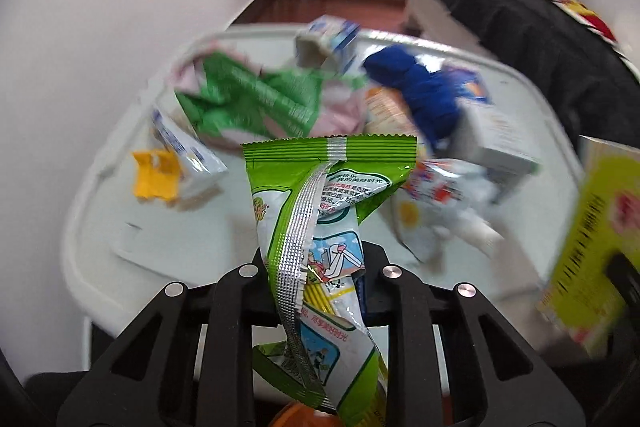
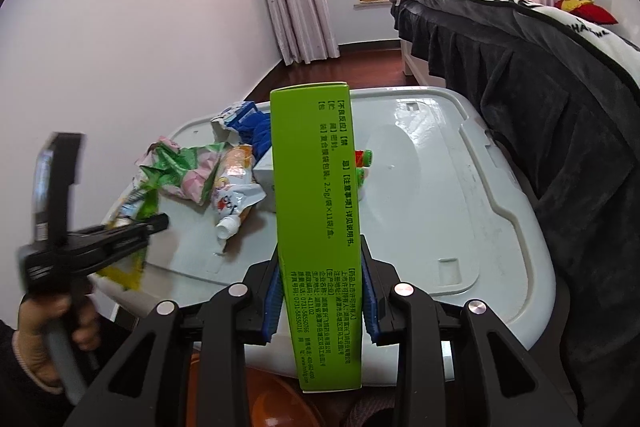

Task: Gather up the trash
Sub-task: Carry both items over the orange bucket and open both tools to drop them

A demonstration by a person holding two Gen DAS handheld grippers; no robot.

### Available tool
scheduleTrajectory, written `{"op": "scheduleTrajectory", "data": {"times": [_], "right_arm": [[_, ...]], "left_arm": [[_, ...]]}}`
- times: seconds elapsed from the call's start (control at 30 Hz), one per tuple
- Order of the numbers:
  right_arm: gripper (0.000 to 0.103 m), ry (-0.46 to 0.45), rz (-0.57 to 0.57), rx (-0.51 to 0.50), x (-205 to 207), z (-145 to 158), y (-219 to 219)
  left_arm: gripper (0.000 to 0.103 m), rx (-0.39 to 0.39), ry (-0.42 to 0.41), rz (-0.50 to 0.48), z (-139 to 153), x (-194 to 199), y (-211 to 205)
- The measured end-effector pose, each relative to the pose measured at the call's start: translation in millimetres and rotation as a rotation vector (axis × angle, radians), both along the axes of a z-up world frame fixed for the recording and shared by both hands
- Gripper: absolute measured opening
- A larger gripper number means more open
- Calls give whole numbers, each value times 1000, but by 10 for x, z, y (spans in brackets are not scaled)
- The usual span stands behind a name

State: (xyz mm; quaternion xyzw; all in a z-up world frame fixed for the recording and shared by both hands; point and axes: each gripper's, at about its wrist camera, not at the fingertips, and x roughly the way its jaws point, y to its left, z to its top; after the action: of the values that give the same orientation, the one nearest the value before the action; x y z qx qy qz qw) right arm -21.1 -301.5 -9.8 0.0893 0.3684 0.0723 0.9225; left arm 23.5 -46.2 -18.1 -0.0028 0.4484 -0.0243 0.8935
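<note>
My left gripper (image 1: 316, 267) is shut on a green and white snack wrapper (image 1: 320, 187) that stands up between its jaws above the white lid (image 1: 224, 227). In the right wrist view the same left gripper (image 2: 134, 227) sits at the left, a hand (image 2: 44, 339) on its handle, the wrapper (image 2: 132, 211) pinched in it. My right gripper (image 2: 320, 291) is shut on a tall lime-green carton (image 2: 316, 207), its blue pads (image 2: 271, 303) pressing both sides. That carton (image 1: 592, 227) shows blurred at the right edge of the left wrist view.
Loose trash lies on the lid: a crumpled green-pink bag (image 1: 256, 95), a blue bundle (image 1: 420, 95), small white-blue cartons (image 1: 328, 39), a yellow scrap (image 1: 154, 175), a spouted pouch (image 2: 232, 203). A dark-covered bed (image 2: 540, 87) stands to the right. Something orange (image 2: 260, 407) shows below.
</note>
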Motion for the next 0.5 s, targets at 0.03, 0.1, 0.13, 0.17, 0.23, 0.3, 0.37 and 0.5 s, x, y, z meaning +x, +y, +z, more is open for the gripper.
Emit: {"op": "scheduleTrajectory", "data": {"times": [0.03,0.1,0.13,0.17,0.23,0.3,0.37,0.5], "right_arm": [[32,3,11,4,-22,22,17],[32,11,45,21,-121,85,73],[32,17,60,30,-163,109,97],[32,30,85,46,-240,139,131],[32,56,113,74,-351,164,178],[32,90,132,118,-479,155,204],[32,132,135,145,-625,111,242],[32,182,168,97,-924,-26,451]], "left_arm": [[23,6,-18,-24,98,-118,-6],[23,9,-44,-83,265,-354,-9],[23,11,-54,-113,331,-480,-12],[23,18,-64,-148,380,-625,-4],[23,35,-71,-196,403,-809,5],[23,32,-54,-236,334,-1014,41],[23,23,-37,-262,254,-1228,69],[23,-8,41,-296,-6,-1477,129]]}}
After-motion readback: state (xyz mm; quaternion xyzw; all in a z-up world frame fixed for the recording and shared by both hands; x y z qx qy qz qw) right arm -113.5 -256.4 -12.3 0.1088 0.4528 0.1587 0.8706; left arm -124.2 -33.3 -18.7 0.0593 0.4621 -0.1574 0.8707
